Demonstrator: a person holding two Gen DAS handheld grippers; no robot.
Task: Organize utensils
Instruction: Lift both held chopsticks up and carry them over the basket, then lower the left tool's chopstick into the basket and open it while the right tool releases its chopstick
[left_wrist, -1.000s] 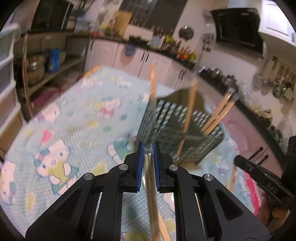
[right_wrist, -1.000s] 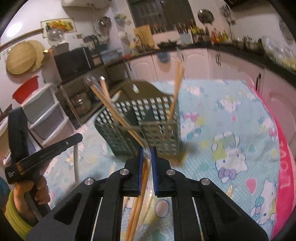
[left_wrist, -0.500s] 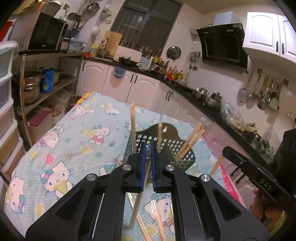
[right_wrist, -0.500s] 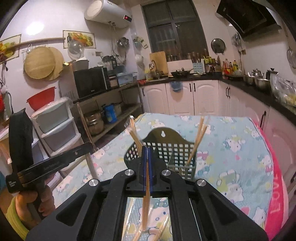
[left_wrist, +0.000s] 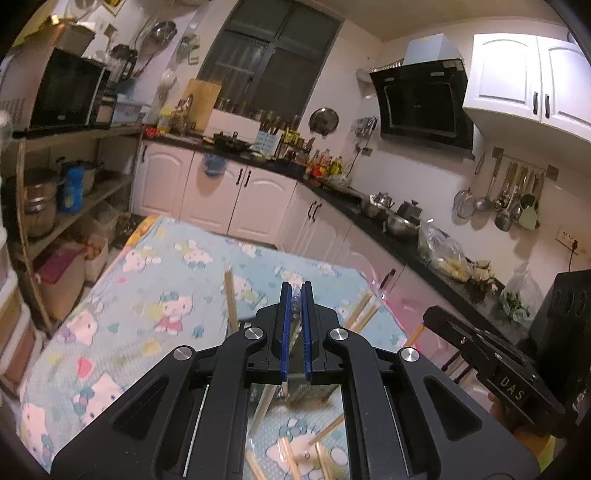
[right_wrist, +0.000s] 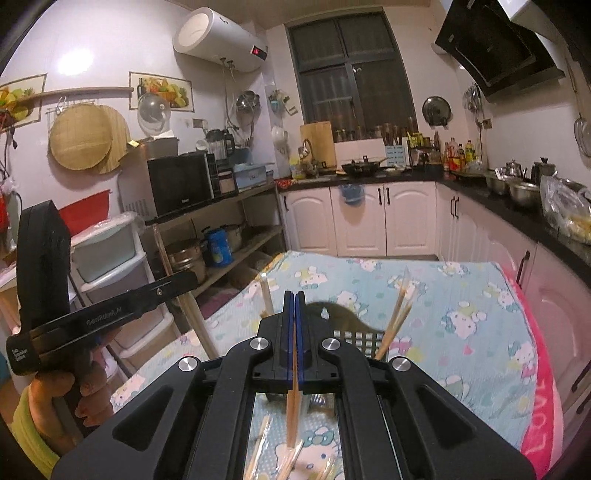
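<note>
The left gripper (left_wrist: 294, 291) is clenched on a clear plastic wrapper (left_wrist: 295, 314) caught between its blue fingers (left_wrist: 283, 325); whether a chopstick lies inside that wrapper where it is gripped cannot be told; the right gripper (right_wrist: 294, 299) is clenched on a bare wooden chopstick (right_wrist: 293, 406), which hangs down below the fingers (right_wrist: 287, 332) over the tabletop (right_wrist: 461, 295).

The tabletop carries a pale blue cloth printed with cartoon cats; along its pink border (right_wrist: 545, 406) large letters read "LOV", the rest running out of view; the dark green perforated utensil basket (right_wrist: 354, 332) stands on the cloth just beyond both grippers, largely hidden behind them; several chopsticks (right_wrist: 397, 314) stand up in it, leaning to the right side, and one more (right_wrist: 266, 295) stands at the left side; in the left wrist view further chopsticks (left_wrist: 284, 458), some in clear wrappers, lie loose on the cloth below the gripper.

In the left wrist view the side of the other gripper's body bears the letters "DAS" (left_wrist: 511, 384); in the right wrist view the left tool's arm reads "GenRobot.AI" (right_wrist: 107, 317), and a hand (right_wrist: 70, 398) with a yellow-green cuff grips its handle; a small label at the tool's end is too small to read; the water heater (right_wrist: 218, 40) on the wall shows a red display whose digits cannot be made out; the microwave (right_wrist: 181, 184) carries a brand mark too small to read.
</note>
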